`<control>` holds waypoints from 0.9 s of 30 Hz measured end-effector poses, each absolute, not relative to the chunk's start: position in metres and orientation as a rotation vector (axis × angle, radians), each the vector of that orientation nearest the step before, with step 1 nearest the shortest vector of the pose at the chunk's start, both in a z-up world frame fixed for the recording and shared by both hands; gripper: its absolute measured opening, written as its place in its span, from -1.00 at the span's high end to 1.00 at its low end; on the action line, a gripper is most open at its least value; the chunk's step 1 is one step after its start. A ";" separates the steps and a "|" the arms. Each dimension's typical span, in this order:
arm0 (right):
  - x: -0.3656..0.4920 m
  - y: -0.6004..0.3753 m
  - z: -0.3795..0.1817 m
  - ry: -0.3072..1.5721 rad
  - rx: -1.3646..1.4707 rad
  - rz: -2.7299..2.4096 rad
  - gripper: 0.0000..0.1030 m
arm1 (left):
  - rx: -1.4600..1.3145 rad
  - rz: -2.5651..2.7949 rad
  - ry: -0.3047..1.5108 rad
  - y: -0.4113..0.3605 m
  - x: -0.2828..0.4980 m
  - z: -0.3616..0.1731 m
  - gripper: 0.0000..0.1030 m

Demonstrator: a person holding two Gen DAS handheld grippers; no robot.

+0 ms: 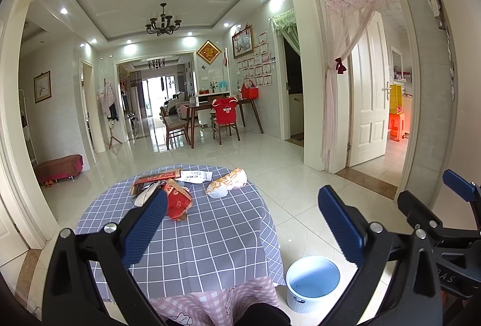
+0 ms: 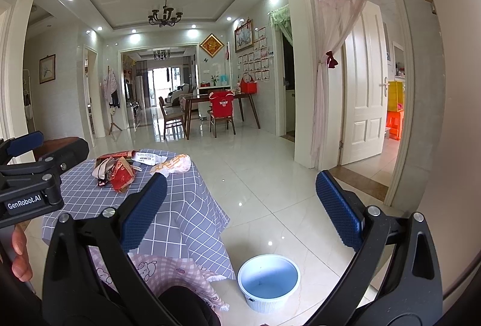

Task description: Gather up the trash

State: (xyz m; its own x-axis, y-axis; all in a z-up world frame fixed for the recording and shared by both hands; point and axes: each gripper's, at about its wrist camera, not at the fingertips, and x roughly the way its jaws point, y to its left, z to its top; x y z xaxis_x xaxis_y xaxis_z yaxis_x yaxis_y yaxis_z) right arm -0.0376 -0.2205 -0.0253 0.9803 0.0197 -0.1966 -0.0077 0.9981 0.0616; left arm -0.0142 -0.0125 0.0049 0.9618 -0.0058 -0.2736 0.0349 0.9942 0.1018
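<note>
Left wrist view: both grippers' fingers (image 1: 147,228) spread wide, empty; wrappers (image 1: 177,199) on the checkered tabletop (image 1: 210,236), bin (image 1: 312,281) beside it.

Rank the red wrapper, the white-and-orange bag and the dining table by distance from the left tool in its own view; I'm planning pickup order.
1. Red wrapper, beside the left tool's left finger.
2. White-and-orange bag, far right on the tablecloth.
3. Dining table, across the room.

We've got our left gripper (image 1: 243,223) wide open over the checked table (image 1: 210,236), wrappers (image 1: 180,190) piled at its far edge, blue bin (image 1: 312,282) on the floor beside it.
</note>
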 end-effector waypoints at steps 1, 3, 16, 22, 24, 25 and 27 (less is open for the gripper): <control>-0.037 -0.221 -0.024 0.200 0.061 0.014 -0.88 | 0.106 -0.021 0.277 -0.014 -0.015 0.005 -0.91; -0.037 -0.221 -0.025 0.200 0.061 0.014 -0.88 | 0.106 -0.022 0.277 -0.008 -0.010 0.004 -0.91; -0.037 -0.221 -0.025 0.203 0.062 0.015 -0.88 | 0.109 -0.025 0.276 -0.017 -0.013 0.002 -0.91; -0.036 -0.222 -0.024 0.203 0.063 0.014 -0.88 | 0.108 -0.027 0.278 -0.020 -0.014 -0.002 -0.91; -0.037 -0.221 -0.025 0.203 0.064 0.015 -0.88 | 0.110 -0.027 0.278 -0.024 -0.016 -0.002 -0.91; -0.037 -0.221 -0.025 0.204 0.063 0.015 -0.88 | 0.111 -0.027 0.278 -0.026 -0.018 -0.002 -0.91; -0.036 -0.222 -0.024 0.204 0.063 0.016 -0.88 | 0.110 -0.027 0.278 -0.022 -0.015 -0.002 -0.91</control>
State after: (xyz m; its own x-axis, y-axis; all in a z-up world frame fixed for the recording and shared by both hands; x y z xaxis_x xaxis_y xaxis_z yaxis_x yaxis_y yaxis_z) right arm -0.0361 -0.2223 -0.0236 0.9792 0.0218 -0.2020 -0.0090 0.9979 0.0639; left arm -0.0152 -0.0218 -0.0020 0.9613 -0.0118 -0.2754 0.0421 0.9936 0.1044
